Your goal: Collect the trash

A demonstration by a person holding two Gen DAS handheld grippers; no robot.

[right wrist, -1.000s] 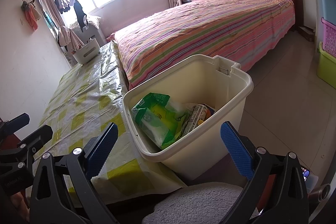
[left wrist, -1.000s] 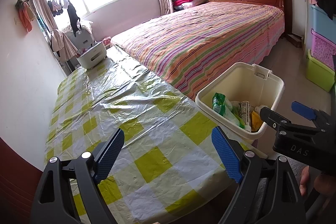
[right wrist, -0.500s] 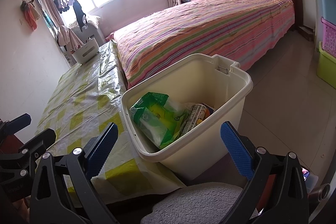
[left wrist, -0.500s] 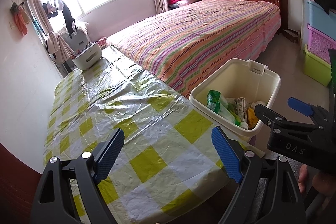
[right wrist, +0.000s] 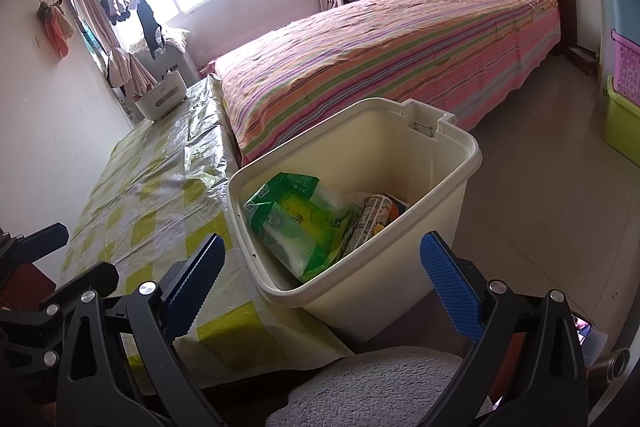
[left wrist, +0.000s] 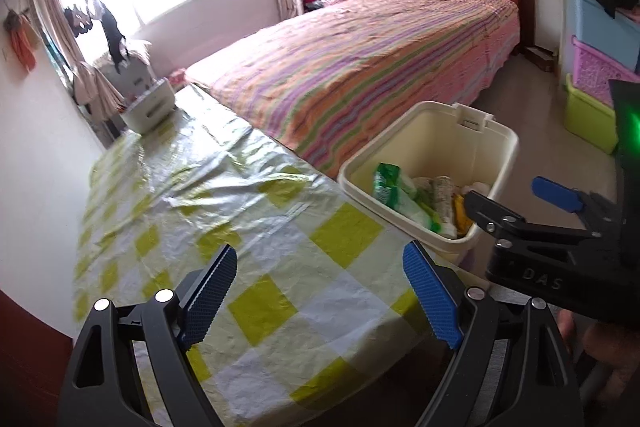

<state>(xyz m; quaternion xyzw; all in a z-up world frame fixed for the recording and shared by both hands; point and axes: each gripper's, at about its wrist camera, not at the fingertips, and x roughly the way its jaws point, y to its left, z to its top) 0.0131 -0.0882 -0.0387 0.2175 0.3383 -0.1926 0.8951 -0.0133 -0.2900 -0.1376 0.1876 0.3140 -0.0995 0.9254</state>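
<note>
A cream plastic bin [right wrist: 448,187] stands on the floor beside the table; it also shows in the left wrist view [left wrist: 492,143]. Inside lie a green and white wrapper [right wrist: 296,223], also seen in the left wrist view [left wrist: 394,191], and other crumpled packets [right wrist: 370,215]. My left gripper [left wrist: 320,291] is open and empty above the near end of the checked tablecloth [left wrist: 192,203]. My right gripper [right wrist: 320,279] is open and empty, just in front of the bin's near rim. The right gripper also shows in the left wrist view [left wrist: 524,203].
A white basket [left wrist: 150,107] stands at the table's far end. A striped bed [left wrist: 368,67] runs along the table's right side. Coloured storage boxes [left wrist: 600,67] stack by the right wall. A grey fuzzy seat cushion [right wrist: 372,387] lies below my right gripper.
Both grippers have drawn back slightly and the left view has swung a little; the bin appears a bit farther right. Both stay open and empty.
</note>
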